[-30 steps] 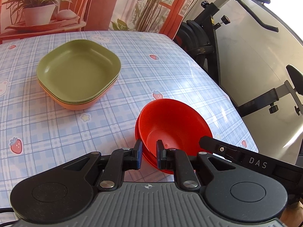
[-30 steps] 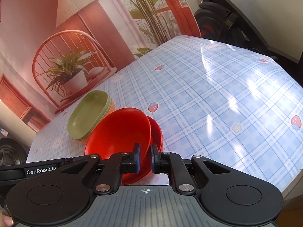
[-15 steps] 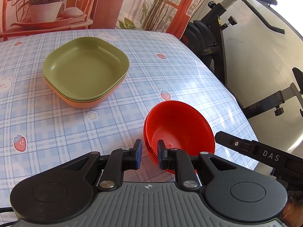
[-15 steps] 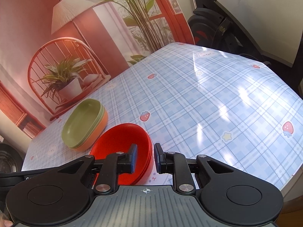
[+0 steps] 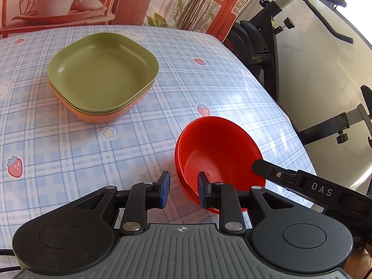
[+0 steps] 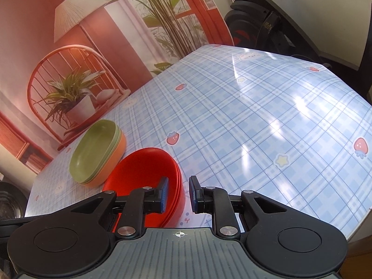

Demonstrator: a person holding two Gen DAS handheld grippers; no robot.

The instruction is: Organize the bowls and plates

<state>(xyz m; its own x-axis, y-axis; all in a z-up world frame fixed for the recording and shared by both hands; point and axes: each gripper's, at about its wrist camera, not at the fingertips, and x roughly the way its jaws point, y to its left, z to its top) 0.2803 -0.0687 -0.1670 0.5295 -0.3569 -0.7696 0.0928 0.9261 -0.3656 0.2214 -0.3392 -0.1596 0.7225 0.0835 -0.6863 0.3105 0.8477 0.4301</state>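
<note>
A stack of nested red bowls (image 5: 220,153) (image 6: 144,174) sits on the blue checked tablecloth near its right edge. My left gripper (image 5: 183,189) straddles the stack's near-left rim. Its jaws are opening and the pads stand off the rim. My right gripper (image 6: 179,194) straddles the opposite rim, one finger inside the top bowl, open with a gap on both sides. Its black finger (image 5: 274,172) shows in the left wrist view at the bowl's right rim. Two green plates lie on an orange one in a stack (image 5: 102,76) (image 6: 97,148) farther back to the left.
The tablecloth (image 6: 255,116) carries nothing else to the right of the bowls. A black exercise bike (image 5: 267,46) stands just past the table's right edge. A printed backdrop with a potted plant (image 6: 76,102) rises behind the table.
Both grippers were shut on the top red bowl's rim, holding it tilted over the bowl below. It now rests nested in the stack, and both sets of jaws have opened off the rim.
</note>
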